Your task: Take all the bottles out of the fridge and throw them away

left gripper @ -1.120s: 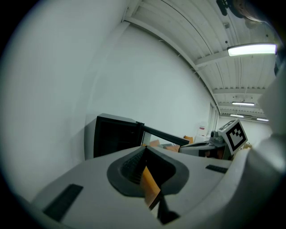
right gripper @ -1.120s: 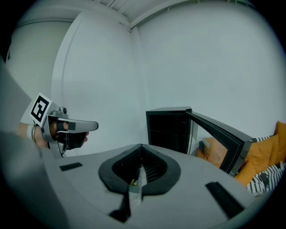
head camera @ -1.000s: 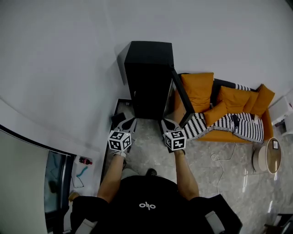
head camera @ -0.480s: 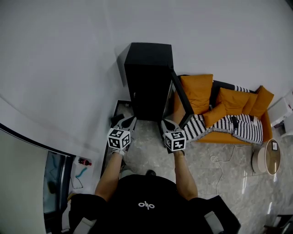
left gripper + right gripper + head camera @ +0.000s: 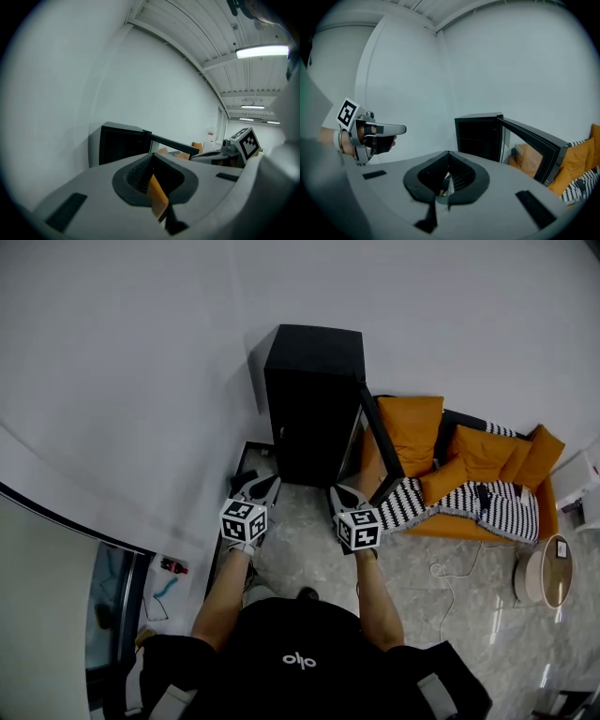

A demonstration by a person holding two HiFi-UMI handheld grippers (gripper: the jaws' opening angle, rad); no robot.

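A black fridge (image 5: 314, 399) stands against the white wall, its door (image 5: 377, 444) swung open to the right. The inside is dark in every view, and I see no bottles. My left gripper (image 5: 266, 487) and right gripper (image 5: 339, 492) are held side by side in front of the fridge, well short of it. Both are shut, with nothing between the jaws. In the left gripper view the shut left gripper (image 5: 152, 158) points at the fridge (image 5: 123, 144), with the right gripper (image 5: 220, 153) beside it. The right gripper view shows the shut right gripper (image 5: 448, 155), the fridge (image 5: 480, 138) and its door (image 5: 533, 141).
An orange sofa (image 5: 469, 460) with a striped throw stands right of the fridge, close behind the open door. A round table (image 5: 547, 568) is at the far right and a cable (image 5: 452, 563) lies on the floor. A dark object (image 5: 242, 482) sits on the floor left of the fridge.
The head view has shifted slightly. Both grippers stay shut and in place before the fridge.
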